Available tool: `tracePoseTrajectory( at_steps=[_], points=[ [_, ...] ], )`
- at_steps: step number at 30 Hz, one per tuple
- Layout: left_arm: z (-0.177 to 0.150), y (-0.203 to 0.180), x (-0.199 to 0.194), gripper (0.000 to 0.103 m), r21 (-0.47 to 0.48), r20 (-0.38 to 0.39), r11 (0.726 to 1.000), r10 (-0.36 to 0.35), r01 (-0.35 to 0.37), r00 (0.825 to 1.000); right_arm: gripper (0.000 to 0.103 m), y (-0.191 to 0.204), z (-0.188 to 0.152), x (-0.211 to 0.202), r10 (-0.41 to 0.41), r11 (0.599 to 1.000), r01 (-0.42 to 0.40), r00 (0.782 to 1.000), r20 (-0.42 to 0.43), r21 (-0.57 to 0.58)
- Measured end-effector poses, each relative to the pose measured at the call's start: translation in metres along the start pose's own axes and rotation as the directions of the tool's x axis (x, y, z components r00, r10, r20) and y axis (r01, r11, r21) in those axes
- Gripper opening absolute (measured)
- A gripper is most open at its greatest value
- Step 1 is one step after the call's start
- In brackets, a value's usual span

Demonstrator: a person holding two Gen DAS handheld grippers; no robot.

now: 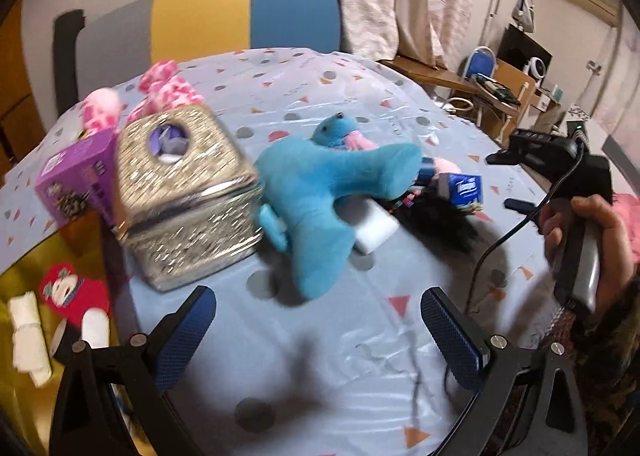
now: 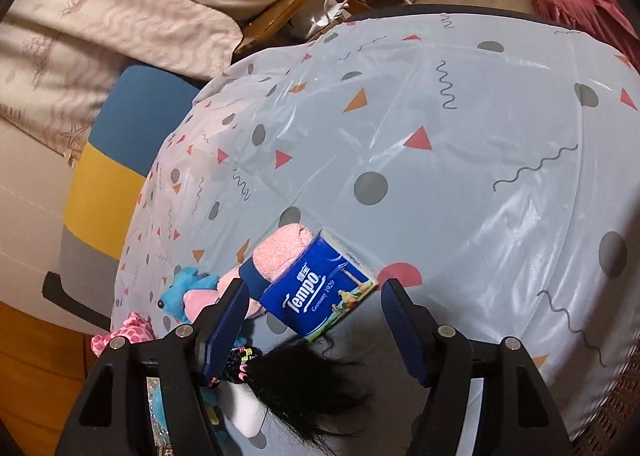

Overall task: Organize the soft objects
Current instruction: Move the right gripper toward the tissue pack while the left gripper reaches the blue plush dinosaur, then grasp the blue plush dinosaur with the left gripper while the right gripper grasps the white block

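Both claws stand open and hold nothing. Left claw (image 1: 318,320) hovers above the table (image 1: 360,356), near the blue plush toy (image 1: 316,192) beside the silver tissue box (image 1: 188,192). Right claw (image 2: 314,314) stands with its fingers on both sides of the blue Tempo tissue pack (image 2: 318,290), not touching it; black hair (image 2: 304,388) lies below.

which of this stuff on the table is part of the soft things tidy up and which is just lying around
Belongs to the job:
- blue plush
- pink spotted plush
- pink towel roll
- Tempo tissue pack
- black hair tuft
- white sponge

Just lying about:
- silver tissue box
- purple box
- striped chair
- tablecloth
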State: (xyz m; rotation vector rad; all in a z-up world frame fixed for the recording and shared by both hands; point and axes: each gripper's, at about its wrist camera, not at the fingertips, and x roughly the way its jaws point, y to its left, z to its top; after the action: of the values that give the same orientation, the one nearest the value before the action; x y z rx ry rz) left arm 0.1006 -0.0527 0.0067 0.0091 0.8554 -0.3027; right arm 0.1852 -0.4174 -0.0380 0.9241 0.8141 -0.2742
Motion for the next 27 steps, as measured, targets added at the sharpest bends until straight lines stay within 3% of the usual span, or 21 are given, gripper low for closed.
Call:
tracePoseTrajectory(
  at_steps=[6, 11, 14, 19, 21, 27],
  points=[
    [0.046, -0.01, 0.004, 0.103, -0.012, 0.008, 0.997, -0.072, 0.072, 0.997, 0.07, 0.006, -0.003, 0.005, 0.021, 0.999, -0.022, 0.999, -0.038, -0.03],
    [0.099, -0.009, 0.025, 0.103, -0.12, -0.051, 0.984, -0.141, 0.134, 0.989, 0.07, 0.01, -0.006, 0.009, 0.042, 0.998, -0.046, 0.997, -0.071, -0.046],
    [0.124, -0.007, 0.049, 0.103, -0.207, -0.13, 0.969, -0.164, 0.135, 0.978, 0.07, 0.01, -0.006, 0.011, 0.054, 0.997, -0.058, 0.995, -0.087, -0.046],
    [0.135, -0.015, 0.077, 0.1, -0.303, -0.217, 0.938, -0.242, 0.171, 0.946, 0.07, 0.007, -0.006, 0.012, 0.083, 0.996, -0.085, 0.992, -0.1, -0.018],
    [0.132, -0.018, 0.088, 0.093, -0.338, -0.255, 0.929, -0.243, 0.149, 0.936, 0.07, 0.006, -0.006, 0.012, 0.096, 0.995, -0.097, 0.99, -0.104, -0.009],
    [0.118, -0.016, 0.121, 0.091, -0.468, -0.319, 0.876, -0.289, 0.115, 0.903, 0.07, 0.006, -0.006, 0.015, 0.121, 0.993, -0.121, 0.984, -0.129, 0.006]
  ],
)
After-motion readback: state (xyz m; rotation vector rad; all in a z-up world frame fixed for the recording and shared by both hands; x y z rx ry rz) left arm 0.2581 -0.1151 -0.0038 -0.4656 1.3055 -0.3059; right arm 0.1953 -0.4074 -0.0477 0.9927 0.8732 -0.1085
